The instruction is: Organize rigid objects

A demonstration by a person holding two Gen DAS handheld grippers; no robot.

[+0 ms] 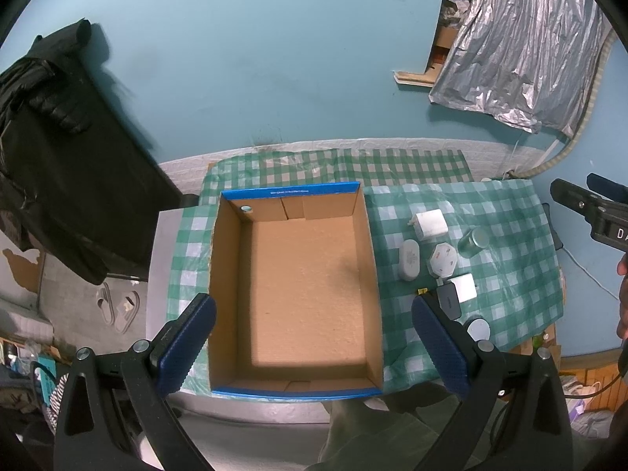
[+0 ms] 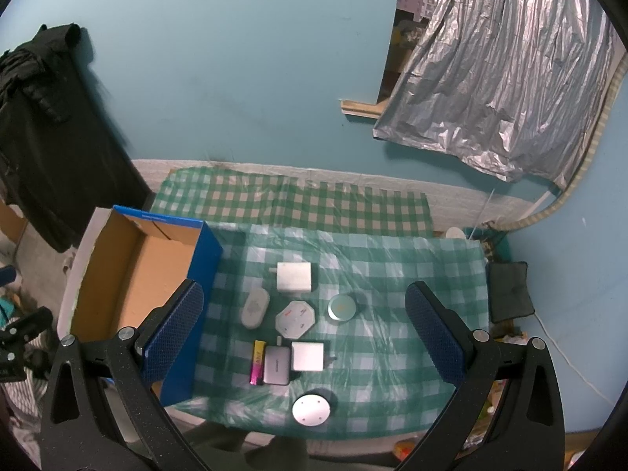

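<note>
Nothing packed yet: both hand-held grippers, left and right, hang released; next, the right must grasp a charger for the box

A pale blue wall fills the far side. At the far right, crinkled silver foil hangs over a window opening. Dark clothes hang at the left. A green checked tablecloth covers the table, running up the wall's base
</note>
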